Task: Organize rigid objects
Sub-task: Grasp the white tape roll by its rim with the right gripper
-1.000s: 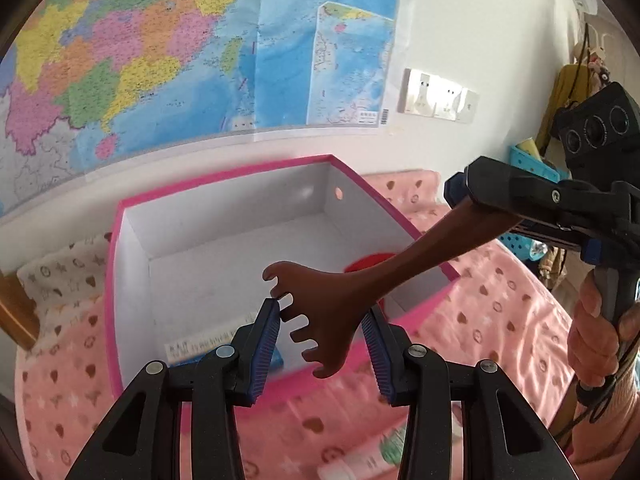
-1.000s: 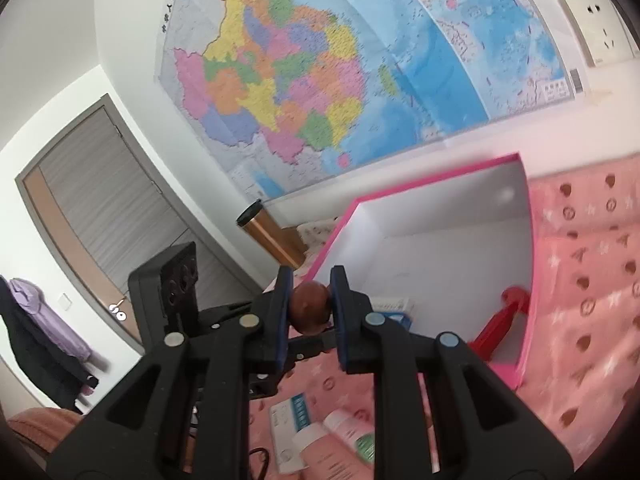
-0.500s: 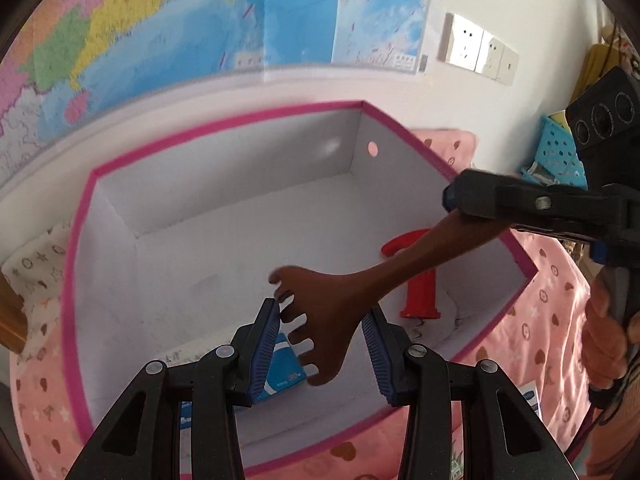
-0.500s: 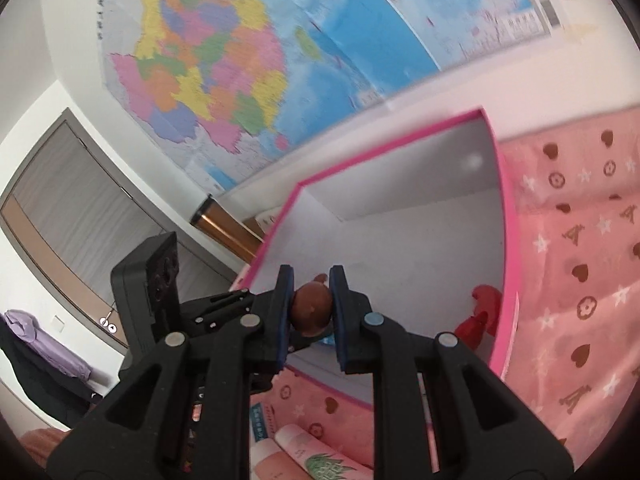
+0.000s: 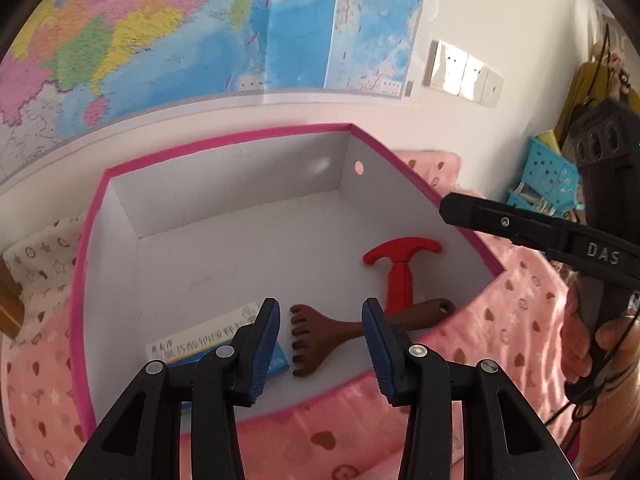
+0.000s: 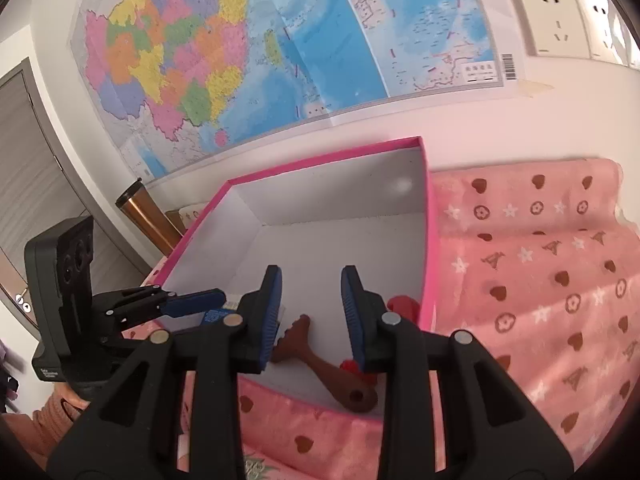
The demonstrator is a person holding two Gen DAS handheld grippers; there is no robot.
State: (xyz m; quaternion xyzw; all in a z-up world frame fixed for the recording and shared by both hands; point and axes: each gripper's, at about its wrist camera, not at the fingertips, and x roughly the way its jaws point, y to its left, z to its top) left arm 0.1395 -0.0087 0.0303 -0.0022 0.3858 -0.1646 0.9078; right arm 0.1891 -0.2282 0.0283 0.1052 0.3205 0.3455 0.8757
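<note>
From the left wrist, the pink box (image 5: pixel 224 148) holds three things: one brown back scratcher (image 5: pixel 320 336) on its floor, one red handle (image 5: pixel 402 264), one blue-and-white carton (image 5: pixel 208 344). The left gripper (image 5: pixel 322 344) hangs open above, touching nothing.

From the right wrist, the right gripper (image 6: pixel 310 312) has just been opening; its jaws stand apart, the scratcher lying free below.
</note>
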